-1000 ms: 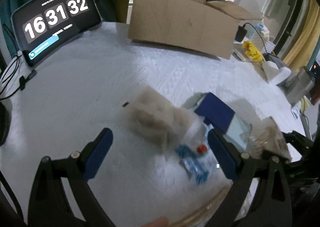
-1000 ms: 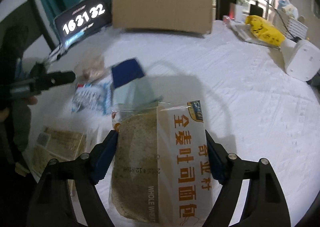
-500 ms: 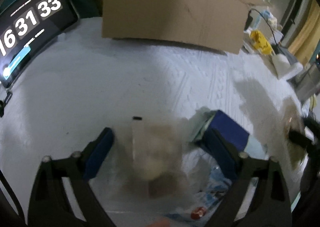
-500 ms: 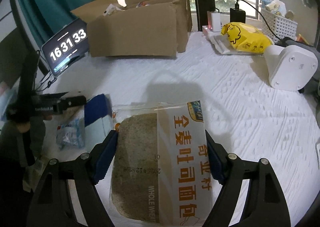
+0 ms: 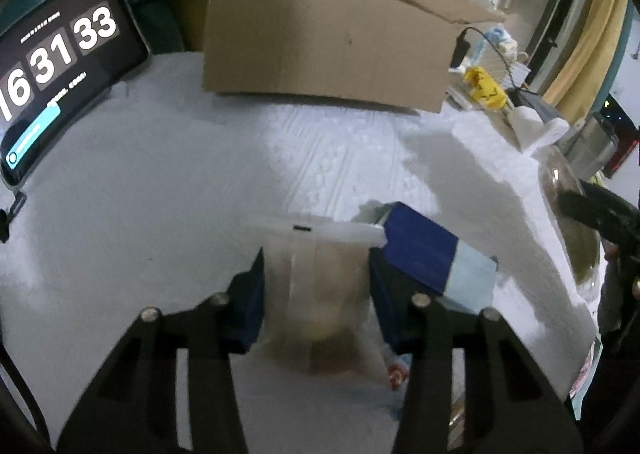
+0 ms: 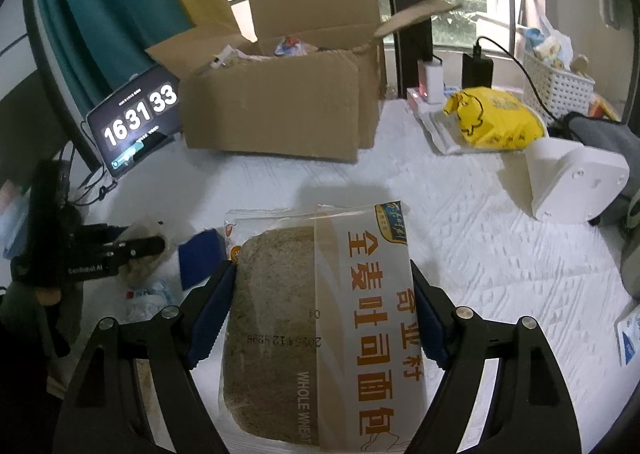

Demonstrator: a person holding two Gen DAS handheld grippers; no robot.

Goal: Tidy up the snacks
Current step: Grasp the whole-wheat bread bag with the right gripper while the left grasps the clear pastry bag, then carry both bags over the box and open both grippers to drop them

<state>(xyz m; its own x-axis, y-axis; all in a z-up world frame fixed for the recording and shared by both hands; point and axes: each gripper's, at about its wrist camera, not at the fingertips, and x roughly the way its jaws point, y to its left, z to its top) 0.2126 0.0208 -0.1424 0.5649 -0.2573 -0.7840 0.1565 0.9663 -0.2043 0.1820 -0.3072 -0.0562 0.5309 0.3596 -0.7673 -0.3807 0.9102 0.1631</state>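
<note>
My left gripper [image 5: 316, 274] is shut on a clear bag of a pale pastry [image 5: 320, 286], down at the white tablecloth. A dark blue and light blue packet [image 5: 432, 258] lies just right of it. My right gripper [image 6: 322, 286] is shut on a whole wheat bread pack [image 6: 320, 326] and holds it above the table, facing the open cardboard box [image 6: 276, 114]. The left gripper [image 6: 136, 250] also shows in the right wrist view, by the blue packet [image 6: 200, 258] and a blue-white wrapper [image 6: 152, 294].
The cardboard box [image 5: 328, 50] stands at the back with snacks inside. A tablet clock [image 5: 52, 66] leans at the left. A yellow bag [image 6: 496, 122], a white device [image 6: 568, 182], a charger and a basket [image 6: 556, 82] sit at the right.
My left gripper moved forward over the pastry bag and shut on it. My right gripper lifted the bread pack and turned toward the box.
</note>
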